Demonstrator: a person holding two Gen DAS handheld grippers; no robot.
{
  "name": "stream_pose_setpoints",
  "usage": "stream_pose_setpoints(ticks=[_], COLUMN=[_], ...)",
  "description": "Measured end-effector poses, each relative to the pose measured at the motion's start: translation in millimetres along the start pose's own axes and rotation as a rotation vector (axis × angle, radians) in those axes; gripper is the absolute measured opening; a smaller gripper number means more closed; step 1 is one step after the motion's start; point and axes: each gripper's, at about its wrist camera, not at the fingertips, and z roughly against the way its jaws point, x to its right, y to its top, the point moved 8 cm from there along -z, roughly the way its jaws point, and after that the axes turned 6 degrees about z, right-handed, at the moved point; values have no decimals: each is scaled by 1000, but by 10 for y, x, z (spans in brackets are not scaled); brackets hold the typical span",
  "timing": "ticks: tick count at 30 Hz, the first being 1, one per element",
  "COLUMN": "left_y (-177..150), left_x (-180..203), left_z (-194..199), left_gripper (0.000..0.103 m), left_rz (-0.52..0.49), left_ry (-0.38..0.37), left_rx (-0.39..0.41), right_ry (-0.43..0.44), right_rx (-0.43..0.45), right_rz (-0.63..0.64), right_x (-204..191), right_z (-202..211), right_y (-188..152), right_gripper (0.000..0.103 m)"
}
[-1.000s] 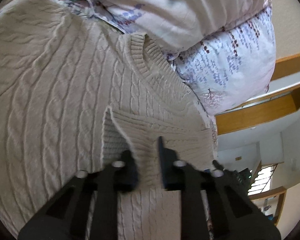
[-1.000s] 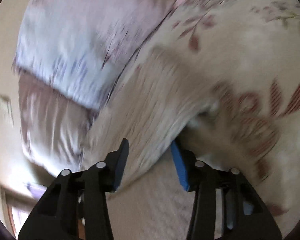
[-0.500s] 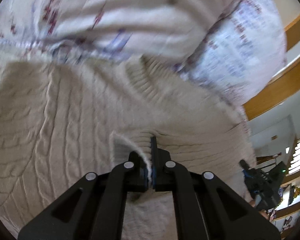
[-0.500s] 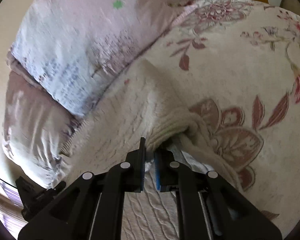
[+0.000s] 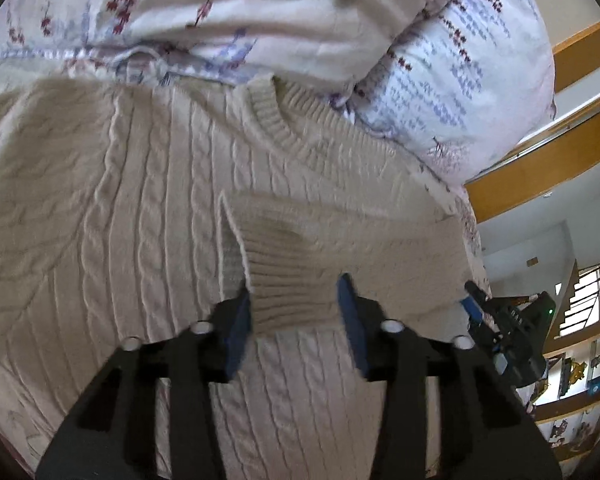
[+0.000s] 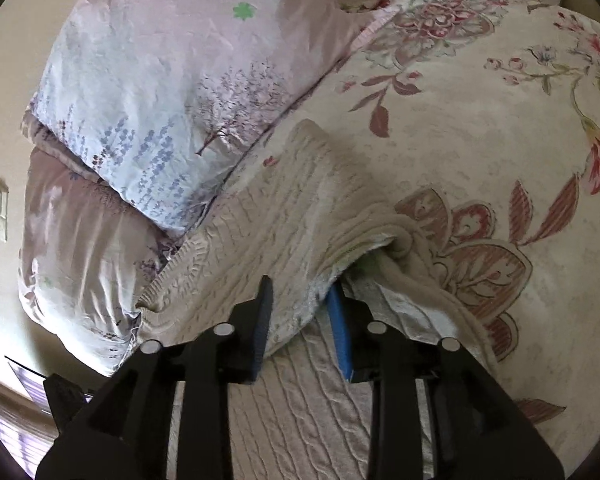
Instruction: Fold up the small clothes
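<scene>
A cream cable-knit sweater (image 5: 148, 208) lies flat on the bed, neckline (image 5: 272, 116) toward the pillows. One sleeve is folded across its chest, ribbed cuff (image 5: 292, 280) lying between the fingers of my left gripper (image 5: 296, 312), which is open and not clamping it. In the right wrist view the sweater (image 6: 260, 232) shows with a folded edge and bunched fabric (image 6: 380, 240) just ahead of my right gripper (image 6: 300, 316), which is open around the fold. The right gripper also shows in the left wrist view (image 5: 500, 320) at the sweater's right side.
Floral pillows (image 5: 440, 60) lie just beyond the neckline, and a pillow shows in the right wrist view (image 6: 172, 92). A flowered bedspread (image 6: 500, 140) stretches to the right. A wooden bed frame (image 5: 540, 160) and shelves (image 5: 580, 392) stand beyond the bed's edge.
Both grippers were shut on sweater fabric half a second ago and have now opened. The cuff now lies flat on the sweater's chest.
</scene>
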Motion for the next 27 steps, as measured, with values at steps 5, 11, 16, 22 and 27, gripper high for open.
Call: stream_pose_setpoints(ticks=[5,11,16,22,27], left_y=[64,-67,-153,-207,-220], left_x=[-218,-277,-653,-1527,-1967], left_z=[-19,416,1178,1844,1971], left_gripper=[5,42,57,56,56], left_rz=[30,-14,34,269,439], left_ry=[93,83,50,98,69], left_rx=[52,112,267,408,439], right_ry=[-85,-212,-143,22,108], right_rx=[-17,118,147,-12,-88], right_rz=[-8,6,90,246,319], right_x=[104,206,-43,-632,-904], right_z=[1,465,540,148,-80], right_y=[-67,0,81,-272,-565], right_gripper=[28,51,72,74,74])
